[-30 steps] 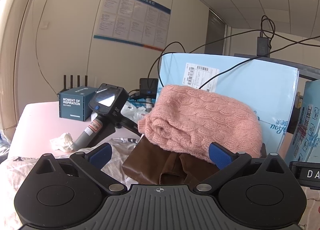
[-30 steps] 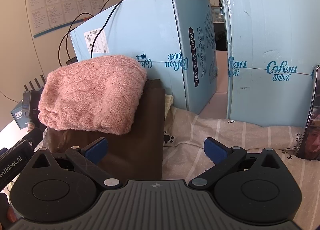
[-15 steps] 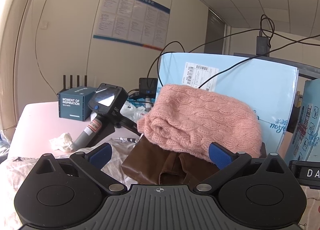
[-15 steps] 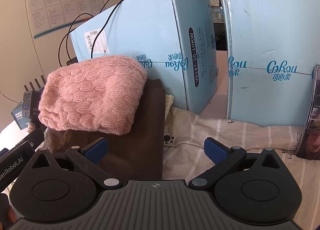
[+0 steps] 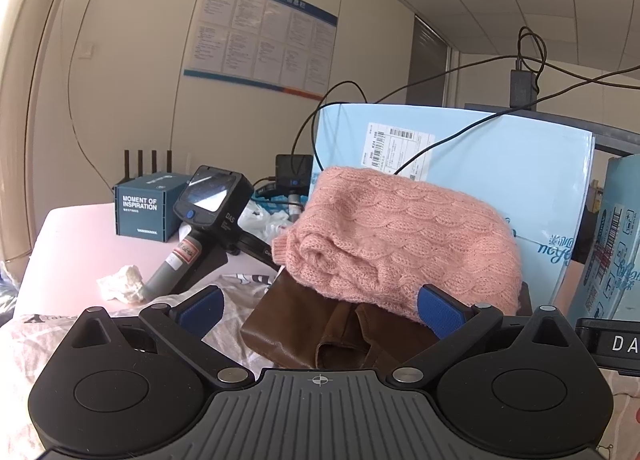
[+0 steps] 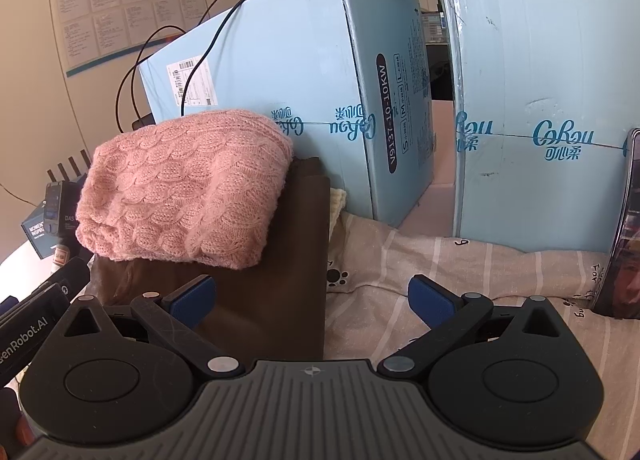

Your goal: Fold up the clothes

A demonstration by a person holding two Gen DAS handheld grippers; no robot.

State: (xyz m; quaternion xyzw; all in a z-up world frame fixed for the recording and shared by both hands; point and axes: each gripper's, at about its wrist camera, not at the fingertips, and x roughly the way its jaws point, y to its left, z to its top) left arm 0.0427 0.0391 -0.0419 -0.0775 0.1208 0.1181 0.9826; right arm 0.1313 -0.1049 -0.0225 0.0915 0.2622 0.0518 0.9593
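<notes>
The left gripper is spread wide with nothing between its blue pads. Directly ahead of it and slightly to its right, a folded pink cable-knit sweater sits on top of a folded brown garment, whose near edge lies just in front of the gap between the fingers. Ahead to the left of this gripper, a spare handheld gripper with a small screen lies on a pink tabletop, with a crumpled white tissue beside its handle and a dark teal box printed "MOMENT OF INSPIRATION" behind it. A light blue carton with a shipping label stands behind the sweater.

The right gripper is likewise released — fingers apart, empty. The pink sweater lies ahead and to its left, on the brown garment, which extends right up to the left pad. Whether the pad touches the cloth cannot be told. Ahead to the right, a striped cream sheet with paw prints covers the surface under both garments. Two light blue cartons — one behind the pile, one further right — stand at the back, with a gap between them.
</notes>
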